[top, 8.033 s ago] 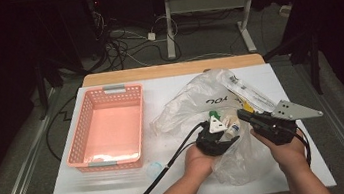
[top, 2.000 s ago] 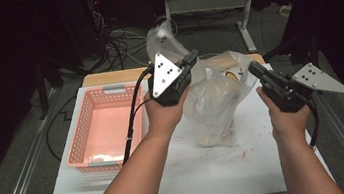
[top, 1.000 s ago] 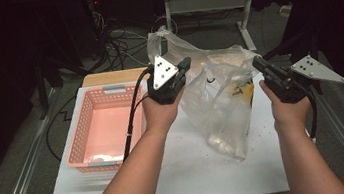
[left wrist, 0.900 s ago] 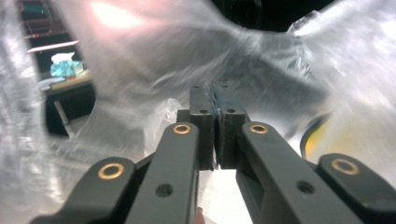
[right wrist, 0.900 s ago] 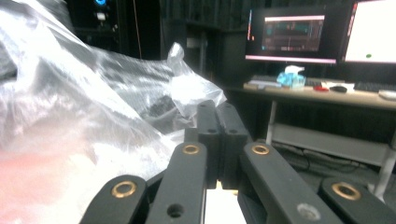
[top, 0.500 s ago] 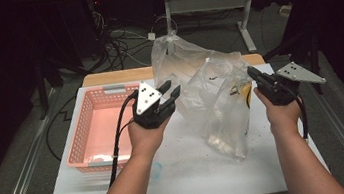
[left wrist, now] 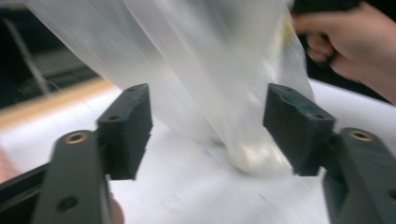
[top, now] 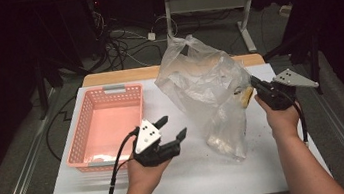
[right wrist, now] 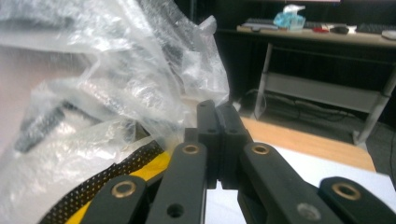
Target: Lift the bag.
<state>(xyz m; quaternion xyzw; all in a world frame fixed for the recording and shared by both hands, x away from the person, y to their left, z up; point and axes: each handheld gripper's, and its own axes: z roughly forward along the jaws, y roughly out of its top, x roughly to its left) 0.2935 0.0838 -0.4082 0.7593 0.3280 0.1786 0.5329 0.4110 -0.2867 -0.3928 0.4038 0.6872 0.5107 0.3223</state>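
High view: the right tool [top: 255, 84], at 3 o'clock of the counter [top: 190, 175], pinches the clear plastic bag [top: 204, 85] and holds it lifted, so that the bag hangs over the counter's middle with its lower end [top: 226, 143] at or just above the white surface; whether it touches cannot be told. The bag's crumpled upper part rises toward 12 o'clock. A yellow item [top: 246, 97] shows through the film just beside the right tool. The left tool [top: 173, 128], near 7 o'clock, stands with its jaws spread wide and grips nothing; it lies between the pink basket [top: 86, 133], at 9 o'clock, and the hanging bag, apart from both.

Left gripper view: the two black jaws stand well apart, and the blurred bag [left wrist: 205, 65] hangs beyond them, with the person's right hand [left wrist: 355, 51] at 2 o'clock.

Right gripper view: the jaws are pressed together on the bag's film [right wrist: 116, 79]; a yellow and black perforated piece [right wrist: 116, 179] lies inside at 8 o'clock.
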